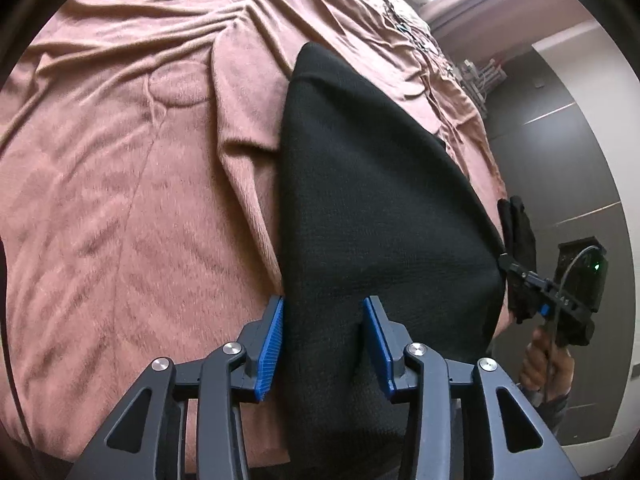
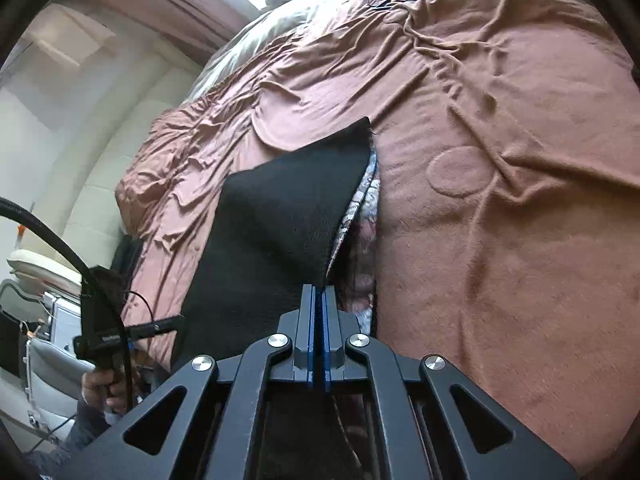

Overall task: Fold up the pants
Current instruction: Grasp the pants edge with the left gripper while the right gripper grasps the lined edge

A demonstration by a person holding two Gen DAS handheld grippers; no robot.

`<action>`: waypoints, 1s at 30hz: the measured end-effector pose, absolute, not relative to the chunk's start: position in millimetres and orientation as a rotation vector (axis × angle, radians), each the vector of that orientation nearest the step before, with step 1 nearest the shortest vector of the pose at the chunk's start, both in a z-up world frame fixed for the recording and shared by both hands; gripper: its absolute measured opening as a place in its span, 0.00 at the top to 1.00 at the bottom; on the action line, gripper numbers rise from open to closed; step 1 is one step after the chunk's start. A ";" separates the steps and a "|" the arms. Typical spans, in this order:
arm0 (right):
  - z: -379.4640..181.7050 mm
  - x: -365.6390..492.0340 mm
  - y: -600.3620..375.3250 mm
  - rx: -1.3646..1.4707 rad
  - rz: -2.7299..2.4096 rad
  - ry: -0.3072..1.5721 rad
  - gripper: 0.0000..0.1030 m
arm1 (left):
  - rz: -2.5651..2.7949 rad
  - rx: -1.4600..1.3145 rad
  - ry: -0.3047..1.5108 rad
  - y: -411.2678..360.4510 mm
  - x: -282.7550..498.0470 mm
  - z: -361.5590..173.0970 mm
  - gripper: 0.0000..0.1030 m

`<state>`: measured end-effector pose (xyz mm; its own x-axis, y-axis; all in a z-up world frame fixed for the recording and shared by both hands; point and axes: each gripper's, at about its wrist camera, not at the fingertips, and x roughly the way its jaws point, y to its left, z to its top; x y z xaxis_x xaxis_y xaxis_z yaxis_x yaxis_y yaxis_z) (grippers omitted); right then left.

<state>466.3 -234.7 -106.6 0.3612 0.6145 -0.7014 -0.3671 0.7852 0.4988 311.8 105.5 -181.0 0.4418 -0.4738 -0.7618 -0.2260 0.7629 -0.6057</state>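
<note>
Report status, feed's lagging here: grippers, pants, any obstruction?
Right gripper shut on black knit pants. Left gripper open, pants cloth between its blue pads. Pants lifted over wrinkled pink-brown bedspread. Nothing seen in the way.

Pants lower end behind left claw.

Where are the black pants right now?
The black knit pants hang stretched between both grippers above the rumpled pink-brown bedspread, in the middle of both views; the right gripper pinches one edge.
</note>
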 end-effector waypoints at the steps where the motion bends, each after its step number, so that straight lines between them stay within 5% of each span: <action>1: -107.2 462.8 -234.6 0.259 0.628 1.018 1.00 | -0.169 -0.726 1.142 104.7 309.5 -184.5 0.58; 11: -112.1 453.9 -228.8 0.291 0.610 1.012 0.98 | -0.185 -0.785 1.149 104.0 287.3 -197.1 0.60; 13: -110.0 451.4 -236.9 0.327 0.614 0.990 0.86 | -0.195 -0.794 1.149 103.4 282.1 -196.9 0.60; 15: -110.1 445.3 -244.5 0.368 0.626 0.968 0.38 | -0.204 -0.794 1.147 101.5 279.6 -197.3 0.60; 16: -111.4 442.5 -247.1 0.379 0.635 0.956 0.34 | -0.205 -0.793 1.145 100.5 277.9 -197.5 0.60; 22: -137.4 437.3 -241.7 0.384 0.661 1.018 0.36 | -0.213 -0.808 1.134 94.2 270.4 -200.1 0.60; 24: -146.6 437.0 -237.4 0.368 0.636 1.053 0.58 | -0.215 -0.813 1.134 92.0 268.9 -200.5 0.65; 27: -155.4 436.2 -239.8 0.413 0.604 1.066 0.68 | -0.215 -0.817 1.140 90.8 268.1 -201.8 0.84; 30: -151.9 432.1 -241.3 0.435 0.606 1.070 0.74 | -0.221 -0.811 1.144 93.7 267.6 -196.2 0.88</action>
<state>432.1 -241.3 -151.9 0.3455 0.6499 -0.6770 -0.2465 0.7589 0.6028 267.6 93.7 -196.2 0.4277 -0.5452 -0.7210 -0.2373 0.7019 -0.6716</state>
